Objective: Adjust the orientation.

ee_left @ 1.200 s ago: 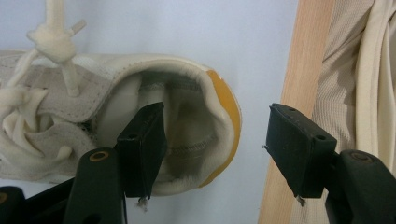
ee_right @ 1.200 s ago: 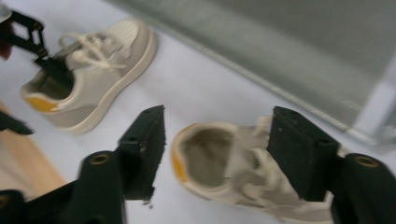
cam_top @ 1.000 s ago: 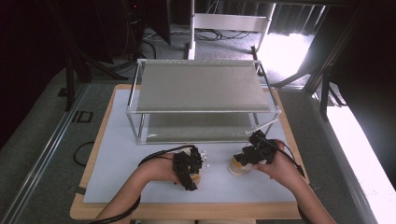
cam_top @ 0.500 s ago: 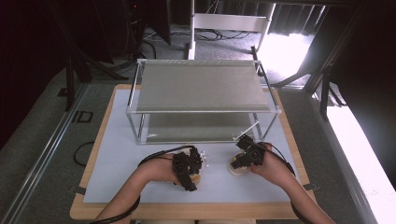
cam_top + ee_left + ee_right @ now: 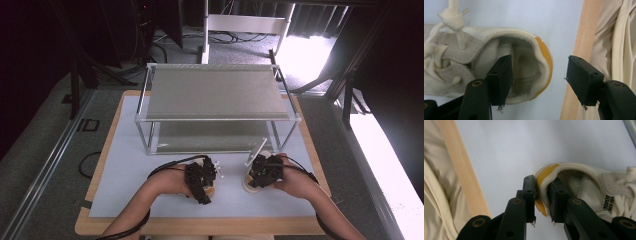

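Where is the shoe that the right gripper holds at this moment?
In the high view, the right shoe lies on the white mat at the near right, before the wire rack, its heel pinched by the right gripper.

My right gripper (image 5: 541,197) has just clamped its 2 jaws together; my left gripper (image 5: 540,77) holds its jaws partly apart, both forearms low.

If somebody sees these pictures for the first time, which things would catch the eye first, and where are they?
Two cream sneakers with yellow heel patches lie on the white mat near the table's front edge. The right gripper has just closed on the heel of the right sneaker; the left gripper stands open, one finger inside the left sneaker, the other outside its heel. Behind them stands an empty two-level metal rack.
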